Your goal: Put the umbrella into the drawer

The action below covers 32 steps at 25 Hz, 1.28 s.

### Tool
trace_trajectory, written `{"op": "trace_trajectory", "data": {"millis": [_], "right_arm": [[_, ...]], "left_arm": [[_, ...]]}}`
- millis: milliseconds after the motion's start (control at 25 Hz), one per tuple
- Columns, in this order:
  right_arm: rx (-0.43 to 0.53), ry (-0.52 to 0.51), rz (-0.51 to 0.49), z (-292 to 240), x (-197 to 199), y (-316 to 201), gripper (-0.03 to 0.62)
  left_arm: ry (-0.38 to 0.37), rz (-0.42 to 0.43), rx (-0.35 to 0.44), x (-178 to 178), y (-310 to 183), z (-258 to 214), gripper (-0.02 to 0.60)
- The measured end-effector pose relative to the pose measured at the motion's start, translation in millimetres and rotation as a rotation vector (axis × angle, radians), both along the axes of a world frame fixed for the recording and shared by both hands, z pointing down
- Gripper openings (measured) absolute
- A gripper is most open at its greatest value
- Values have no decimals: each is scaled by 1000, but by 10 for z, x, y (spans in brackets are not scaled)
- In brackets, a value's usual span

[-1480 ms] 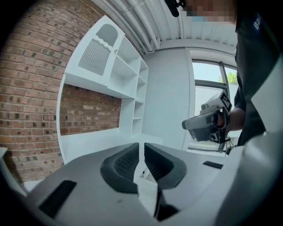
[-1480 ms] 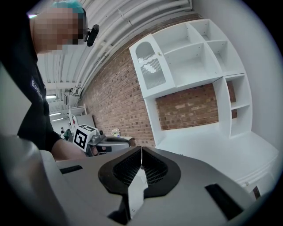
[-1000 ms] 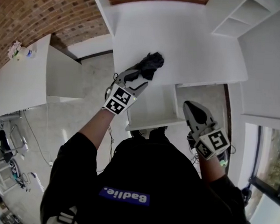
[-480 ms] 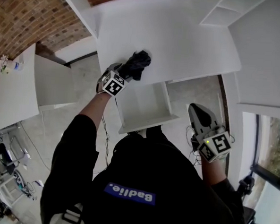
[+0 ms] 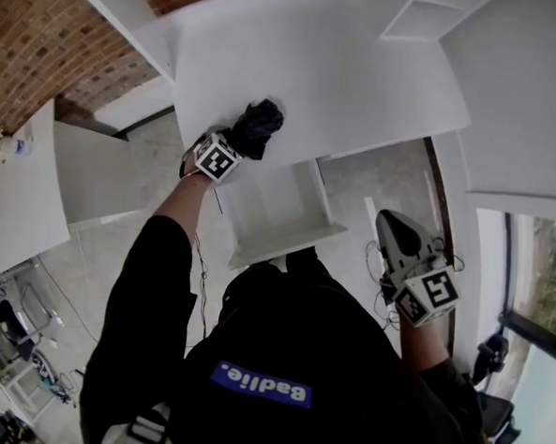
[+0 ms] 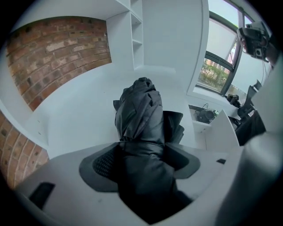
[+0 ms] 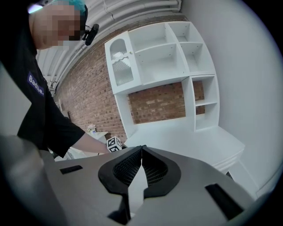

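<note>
A folded black umbrella lies at the front left edge of the white desk. My left gripper has come down on it. In the left gripper view the umbrella fills the gap of the left gripper; its jaws are closing and the fabric touches both pads. Just below the desk edge the white drawer stands pulled out, with nothing inside. My right gripper hangs to the right of the drawer, away from the desk. In its own view the right gripper is shut on nothing.
White shelving rises at the back of the desk against a brick wall. A second white table stands at the left. Cables lie on the floor by the right gripper.
My left hand has sunk onto the umbrella at the desk edge and tipped steeper. The right hand has drifted a little sideways, its jaws unchanged.
</note>
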State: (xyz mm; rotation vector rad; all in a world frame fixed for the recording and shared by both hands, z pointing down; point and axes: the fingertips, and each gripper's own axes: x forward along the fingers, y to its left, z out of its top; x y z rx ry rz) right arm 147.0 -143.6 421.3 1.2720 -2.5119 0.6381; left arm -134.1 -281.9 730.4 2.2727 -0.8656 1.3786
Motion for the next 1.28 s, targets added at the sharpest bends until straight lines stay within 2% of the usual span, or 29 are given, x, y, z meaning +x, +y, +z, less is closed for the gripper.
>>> {"op": "trace_trajectory", "data": {"millis": [120, 280, 360, 560, 720, 880, 1000, 1280], "right_arm": [[-3, 35, 2, 34, 98, 44, 31], [9, 21, 4, -23, 94, 72, 31], [23, 24, 9, -55, 117, 75, 31], [33, 12, 19, -77, 160, 135, 31], [50, 19, -12, -103, 153, 215, 31], [79, -38, -24, -226, 91, 251, 31], [87, -43, -21, -238, 122, 302, 31], [67, -23, -4, -159, 229, 443, 31]], "left_arm": [[7, -6, 11, 34, -27, -61, 296], [-12, -43, 14, 32, -10, -87, 272], [9, -62, -2, 73, 68, -108, 268], [46, -19, 17, 243, 326, -253, 267], [127, -42, 54, 428, 546, -474, 267], [224, -13, 86, 691, 817, -710, 267], [266, 14, 78, 869, 1083, -762, 267], [268, 91, 14, 1217, 1596, -504, 267]]}}
